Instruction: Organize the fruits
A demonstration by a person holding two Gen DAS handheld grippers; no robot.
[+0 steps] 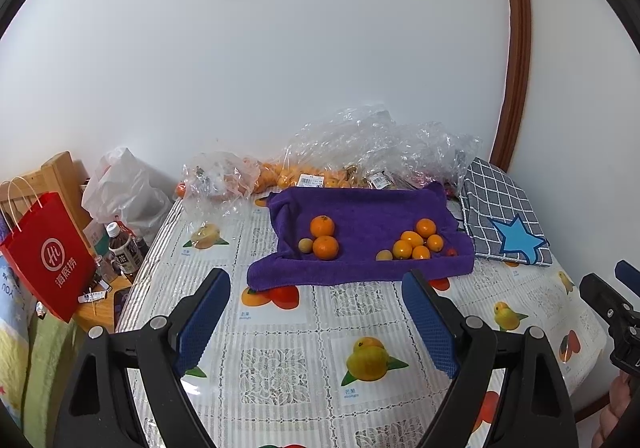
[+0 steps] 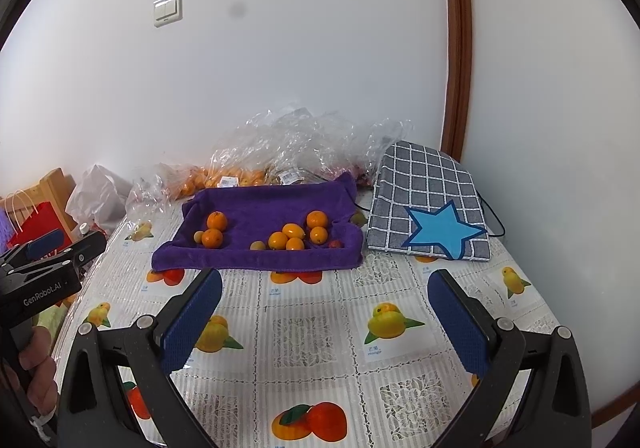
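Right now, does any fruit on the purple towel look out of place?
Yes. A small red fruit lies alone at the right edge of the purple towel, unlike the orange fruits grouped beside it.

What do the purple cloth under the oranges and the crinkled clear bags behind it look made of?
The purple cloth looks like soft terry or microfibre towel: matte, fuzzy nap, thick folded hem. The crinkled clear bags look like thin plastic film: transparent, glossy, sharply creased, with price labels stuck on.
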